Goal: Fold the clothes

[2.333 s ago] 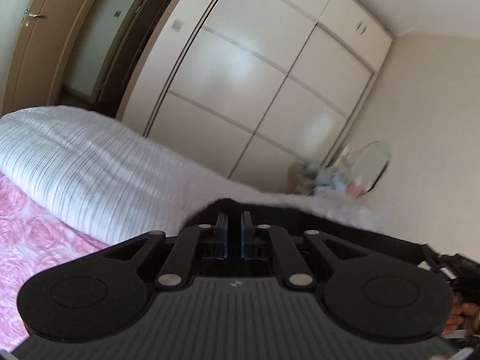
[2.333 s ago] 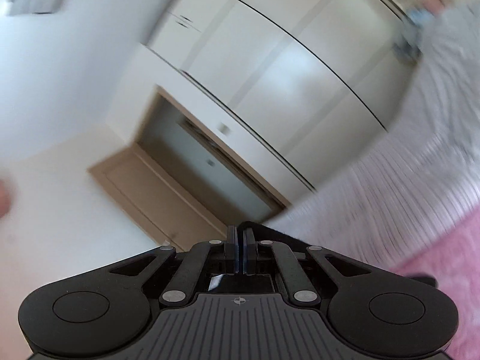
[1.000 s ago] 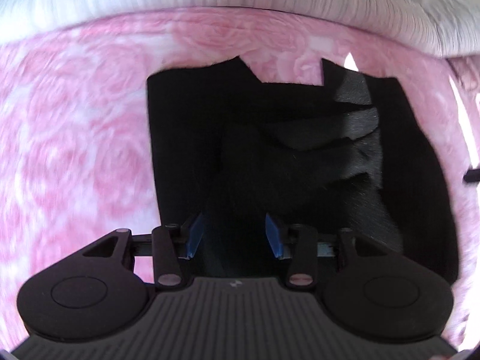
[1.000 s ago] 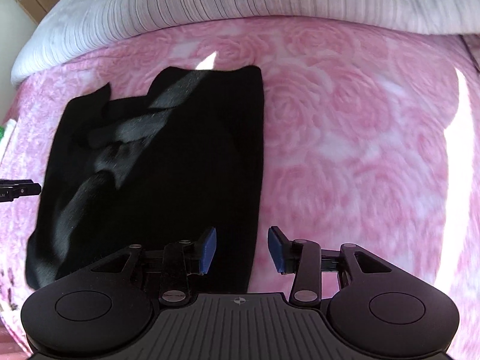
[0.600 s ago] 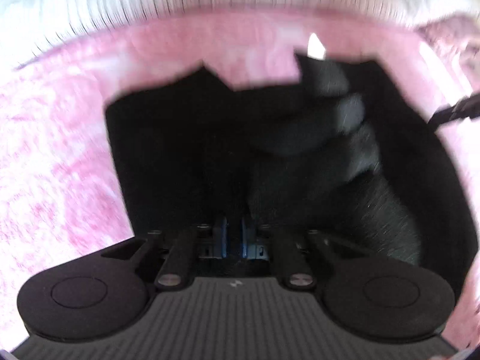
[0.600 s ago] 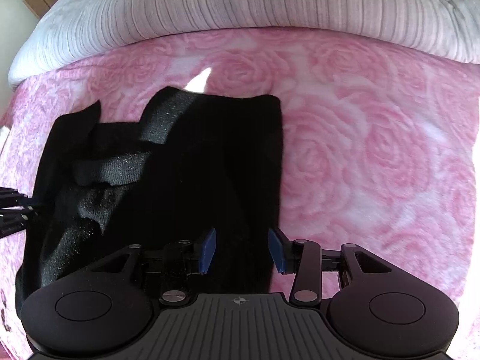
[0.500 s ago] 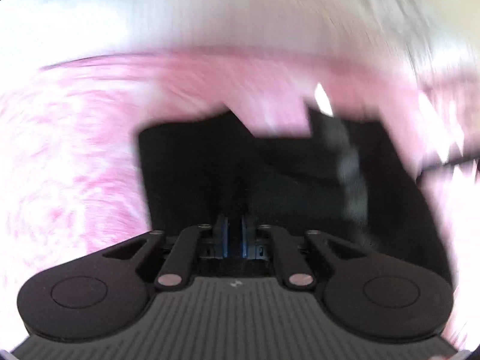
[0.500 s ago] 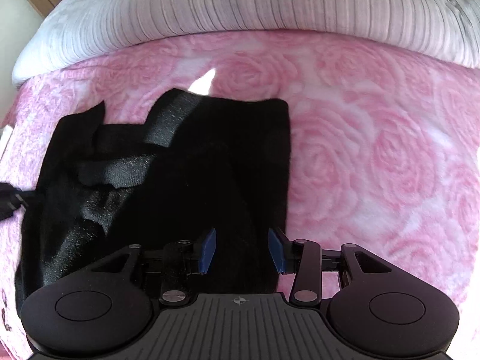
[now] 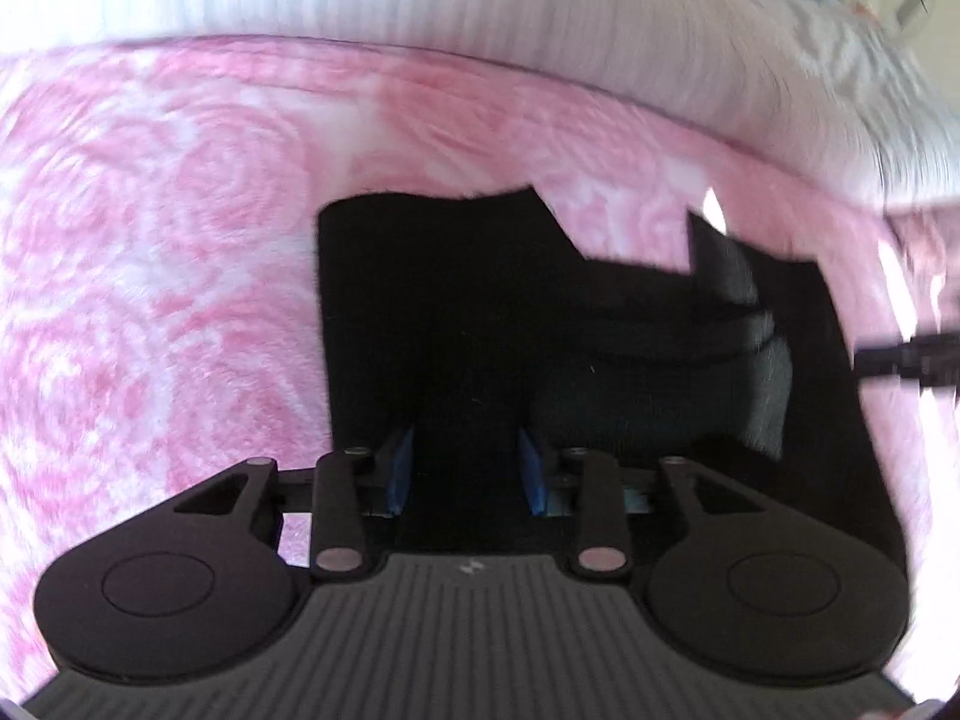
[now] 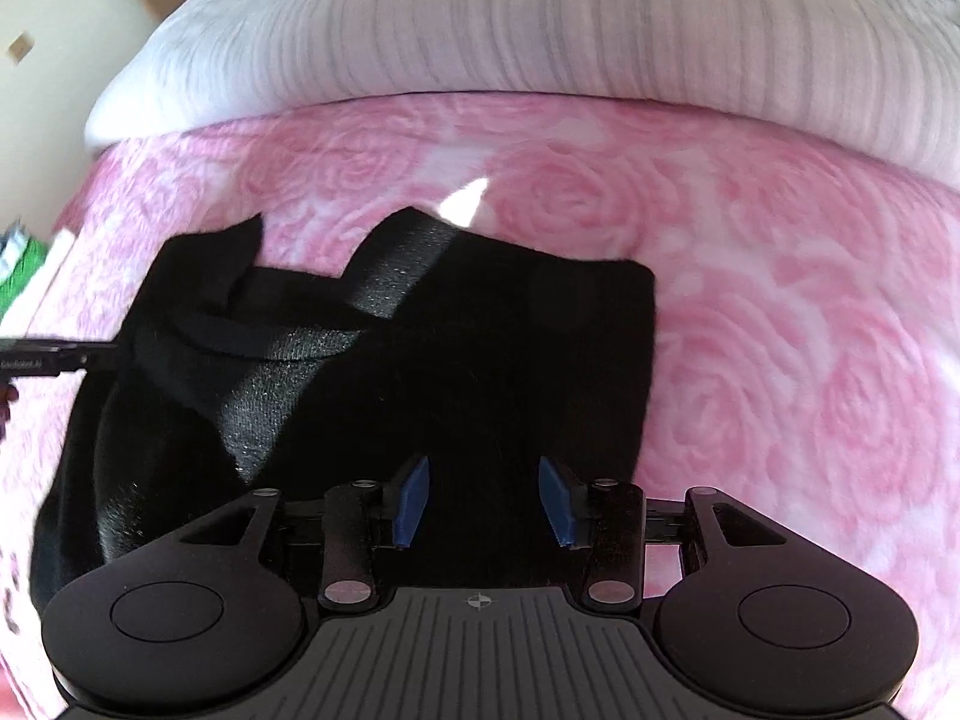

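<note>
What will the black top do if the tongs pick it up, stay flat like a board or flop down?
Probably flop. The black top already lies in soft folds and creases on the pink rose blanket, so it looks limp. Its knit looks thin, so it is likely light. Held at one edge, the rest would probably hang and bunch.

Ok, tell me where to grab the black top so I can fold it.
Probably the black top's two near hem corners, one per claw, coming in from the near edge. It lies flat on the pink rose blanket, straps away from the claws. The left claw and right claw both stand open over that hem.
</note>
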Demonstrator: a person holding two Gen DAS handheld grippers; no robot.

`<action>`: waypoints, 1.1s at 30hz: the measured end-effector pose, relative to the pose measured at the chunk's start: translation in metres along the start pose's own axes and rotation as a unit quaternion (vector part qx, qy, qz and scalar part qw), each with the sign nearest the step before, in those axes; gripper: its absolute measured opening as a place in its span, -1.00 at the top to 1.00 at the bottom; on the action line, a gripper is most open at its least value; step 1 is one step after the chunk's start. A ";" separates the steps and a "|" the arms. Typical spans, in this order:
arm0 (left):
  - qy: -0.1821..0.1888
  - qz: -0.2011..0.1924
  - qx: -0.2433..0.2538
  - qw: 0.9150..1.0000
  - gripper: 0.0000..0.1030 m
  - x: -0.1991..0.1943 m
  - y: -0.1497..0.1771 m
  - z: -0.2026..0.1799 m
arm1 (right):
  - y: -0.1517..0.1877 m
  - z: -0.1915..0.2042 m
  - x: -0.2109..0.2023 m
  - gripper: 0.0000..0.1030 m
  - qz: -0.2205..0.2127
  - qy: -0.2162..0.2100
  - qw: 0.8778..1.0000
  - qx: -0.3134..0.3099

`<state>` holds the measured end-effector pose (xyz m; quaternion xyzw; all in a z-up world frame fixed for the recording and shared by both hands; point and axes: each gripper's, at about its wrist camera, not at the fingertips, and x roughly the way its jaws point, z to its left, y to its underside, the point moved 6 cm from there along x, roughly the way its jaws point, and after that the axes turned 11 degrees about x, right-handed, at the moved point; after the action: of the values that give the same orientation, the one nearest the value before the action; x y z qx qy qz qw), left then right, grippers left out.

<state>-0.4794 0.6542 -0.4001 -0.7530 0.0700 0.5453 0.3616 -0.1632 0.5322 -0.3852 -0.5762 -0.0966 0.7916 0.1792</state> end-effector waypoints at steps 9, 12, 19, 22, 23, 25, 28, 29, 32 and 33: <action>-0.014 0.010 0.057 0.998 0.86 -0.001 0.009 -0.019 | -0.007 0.006 0.040 0.18 -0.008 -0.029 0.999 0.038; -0.004 -0.014 0.031 0.999 0.87 -0.023 0.011 -0.022 | 0.002 0.015 0.022 0.82 -0.022 -0.032 0.999 0.037; 0.044 -0.127 -0.069 0.989 0.88 -0.133 0.008 -0.029 | 0.019 0.034 -0.108 0.85 -0.130 -0.066 0.988 0.042; 0.077 -0.180 -0.067 0.978 0.88 -0.187 -0.016 -0.040 | 0.015 0.039 -0.173 0.85 -0.188 -0.065 0.979 0.054; 0.082 -0.197 -0.053 0.976 0.88 -0.203 -0.029 -0.046 | 0.011 0.041 -0.194 0.85 -0.207 -0.062 0.975 0.055; 0.088 -0.242 -0.013 0.966 0.89 -0.243 -0.067 -0.060 | -0.001 0.050 -0.232 0.86 -0.248 -0.054 0.966 0.045; 0.102 -0.317 0.028 0.942 0.89 -0.312 -0.126 -0.077 | -0.030 0.068 -0.306 0.86 -0.332 -0.048 0.942 0.027; 0.103 -0.342 0.044 0.933 0.89 -0.339 -0.144 -0.083 | -0.039 0.074 -0.332 0.86 -0.360 -0.046 0.931 0.021; 0.102 -0.409 0.089 0.903 0.89 -0.415 -0.185 -0.105 | -0.063 0.098 -0.410 0.86 -0.440 -0.043 0.897 -0.003; 0.100 -0.429 0.104 0.892 0.89 -0.440 -0.191 -0.114 | -0.068 0.108 -0.437 0.86 -0.465 -0.041 0.884 -0.015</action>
<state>-0.4704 0.5958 0.0889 -0.7184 -0.1674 0.2484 0.6279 -0.1356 0.4276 0.0566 -0.4350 -0.3728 0.6383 0.5142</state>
